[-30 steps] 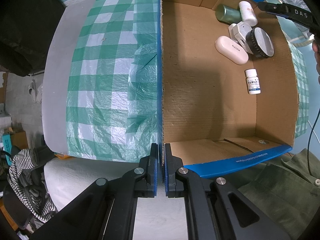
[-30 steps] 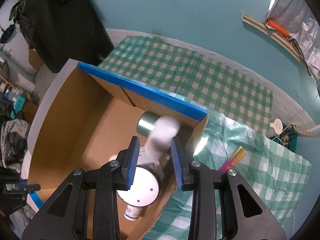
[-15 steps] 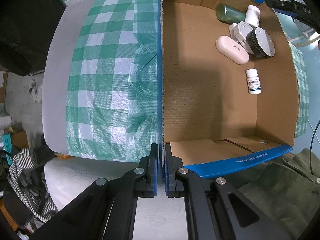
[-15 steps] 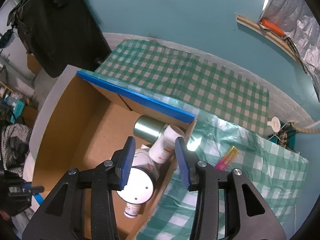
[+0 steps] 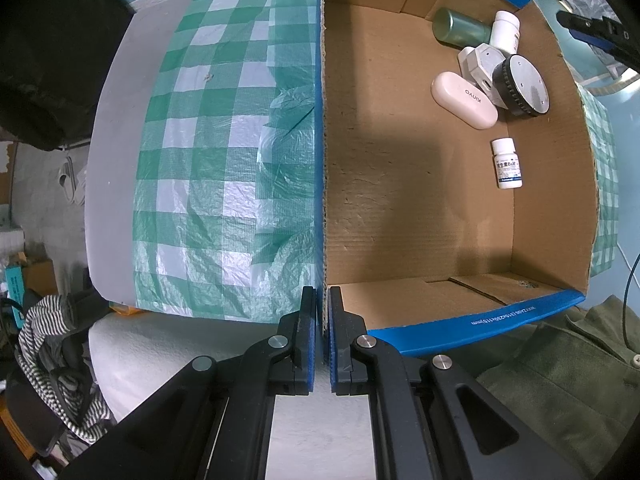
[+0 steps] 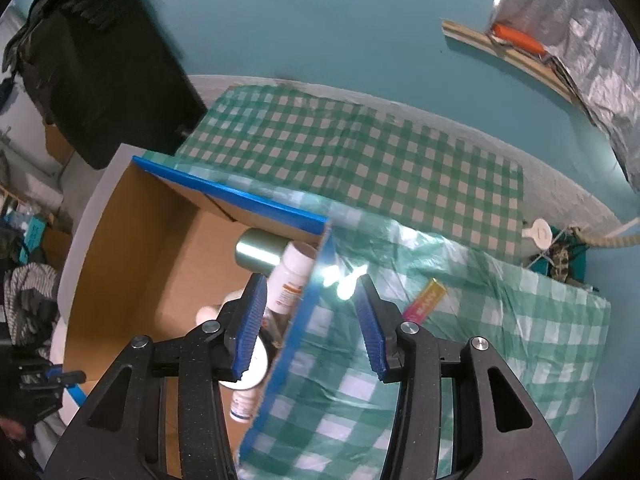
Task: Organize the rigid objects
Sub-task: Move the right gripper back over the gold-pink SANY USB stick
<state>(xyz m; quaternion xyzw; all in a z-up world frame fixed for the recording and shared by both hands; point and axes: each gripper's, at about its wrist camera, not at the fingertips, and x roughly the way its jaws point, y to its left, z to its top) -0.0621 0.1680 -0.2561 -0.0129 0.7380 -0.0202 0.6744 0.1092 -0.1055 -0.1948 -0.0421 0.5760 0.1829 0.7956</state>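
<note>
Five things lie in the box [image 5: 420, 200], one yellow stick [image 6: 425, 299] waits outside, the left tongs [image 5: 321, 344] pinch the box wall, and the right tongs [image 6: 310, 328] gape empty.

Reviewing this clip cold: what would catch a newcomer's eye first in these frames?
The big open cardboard box with blue-taped edges dominates, with the left gripper clamped on its near wall. Its contents cluster in the far right corner: a white pill case, a green can and two white bottles. Outside it, on the green checked cloth, lies a yellow-pink packet, just ahead of the open right gripper.
</note>
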